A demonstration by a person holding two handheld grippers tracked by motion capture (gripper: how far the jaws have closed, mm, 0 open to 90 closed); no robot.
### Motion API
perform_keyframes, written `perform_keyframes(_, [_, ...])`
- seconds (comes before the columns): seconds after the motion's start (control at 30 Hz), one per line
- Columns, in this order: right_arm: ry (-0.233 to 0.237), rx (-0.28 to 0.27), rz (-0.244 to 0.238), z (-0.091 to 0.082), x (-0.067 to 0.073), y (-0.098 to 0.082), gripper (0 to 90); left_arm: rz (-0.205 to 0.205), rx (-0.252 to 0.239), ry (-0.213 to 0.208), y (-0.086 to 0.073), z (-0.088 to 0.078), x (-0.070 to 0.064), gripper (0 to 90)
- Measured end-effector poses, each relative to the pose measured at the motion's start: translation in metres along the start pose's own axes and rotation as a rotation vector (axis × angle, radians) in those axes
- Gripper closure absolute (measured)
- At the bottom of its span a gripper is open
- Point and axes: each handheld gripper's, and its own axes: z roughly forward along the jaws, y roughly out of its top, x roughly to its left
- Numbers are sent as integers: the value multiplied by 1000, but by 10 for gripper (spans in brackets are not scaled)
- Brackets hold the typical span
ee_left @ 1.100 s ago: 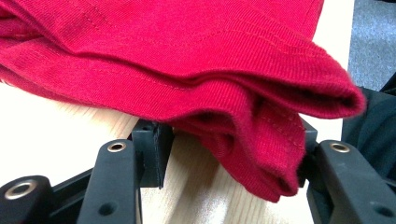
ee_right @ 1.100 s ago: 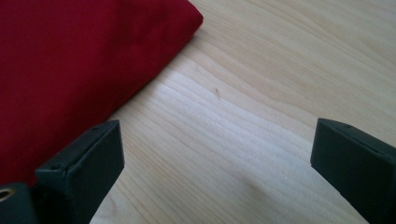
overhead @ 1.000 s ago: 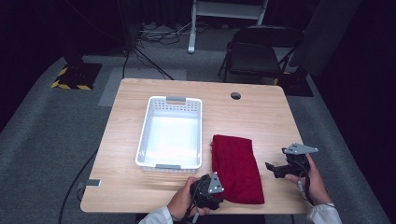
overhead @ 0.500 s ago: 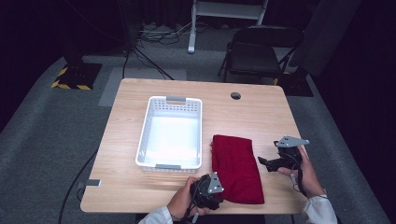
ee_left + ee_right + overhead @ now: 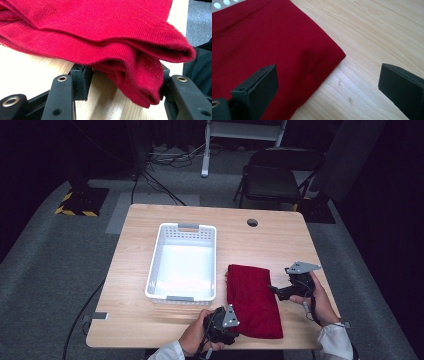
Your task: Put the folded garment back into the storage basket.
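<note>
So there's a folded red cloth point(image 5: 252, 301) lying flat on the wooden desk point(image 5: 270, 240), right beside a white plastic basket point(image 5: 183, 262) that sits roughly mid-desk with nothing in it. The person's left claw point(image 5: 224, 324) is down at the cloth's near corner, jaws spread with the bunched folded edge sitting between them. From the left gripper view the fabric point(image 5: 130, 50) droops into the gap and seems to touch the right-hand jaw, not pinched tight though. The right claw point(image 5: 280, 290) is at the cloth's right edge, wide open; in its own view one jaw hangs over the cloth point(image 5: 262, 45), the other over bare wood.
</note>
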Motion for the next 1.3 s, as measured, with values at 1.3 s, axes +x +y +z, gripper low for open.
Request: perform_keyframes(1.3, [256, 116, 80, 26, 27, -21, 165, 6, -1, -5, 0, 0, 1, 469])
